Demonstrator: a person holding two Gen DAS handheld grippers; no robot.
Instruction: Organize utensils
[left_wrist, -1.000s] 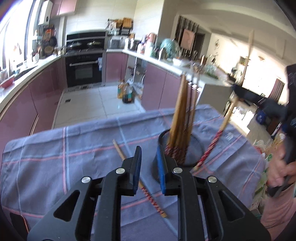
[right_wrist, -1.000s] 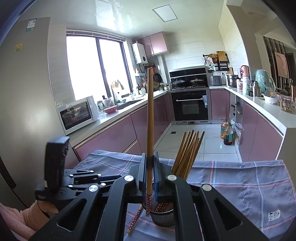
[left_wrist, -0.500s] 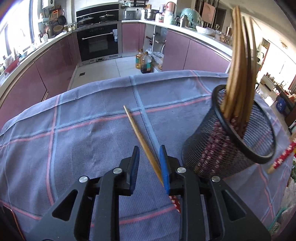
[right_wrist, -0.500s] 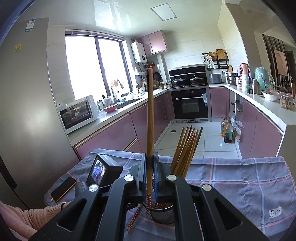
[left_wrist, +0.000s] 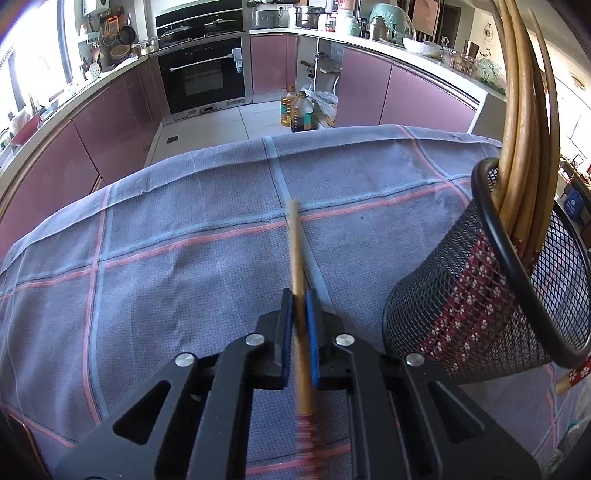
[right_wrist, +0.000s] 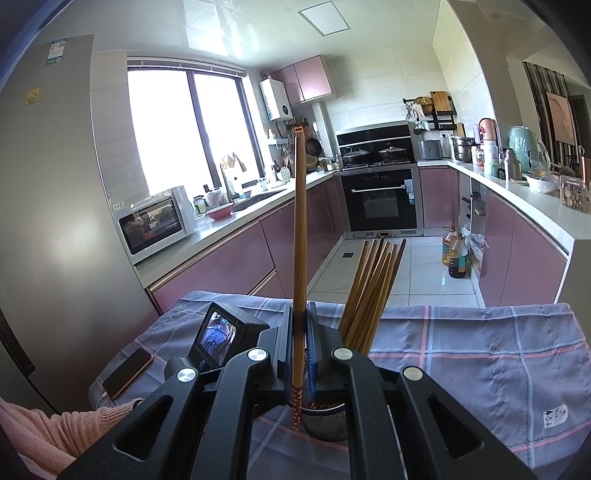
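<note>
Left tongs (left_wrist: 300, 295) pinch a blurred chopstick (left_wrist: 295, 243) low over the checked cloth (left_wrist: 184, 266) on the surface, just left of the mesh holder (left_wrist: 480, 314) full of chopsticks. Right tongs (right_wrist: 299, 314) clamp a second chopstick (right_wrist: 300, 229) upright beside that holder.

sunlit kitchen (right_wrist: 369, 110), pink cabinets (right_wrist: 236, 254), tiled floor (right_wrist: 417, 266).

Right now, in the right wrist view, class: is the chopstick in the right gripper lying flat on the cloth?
No. The chopstick stands nearly upright, pinched in the right gripper, its patterned end beside the mesh holder.
</note>
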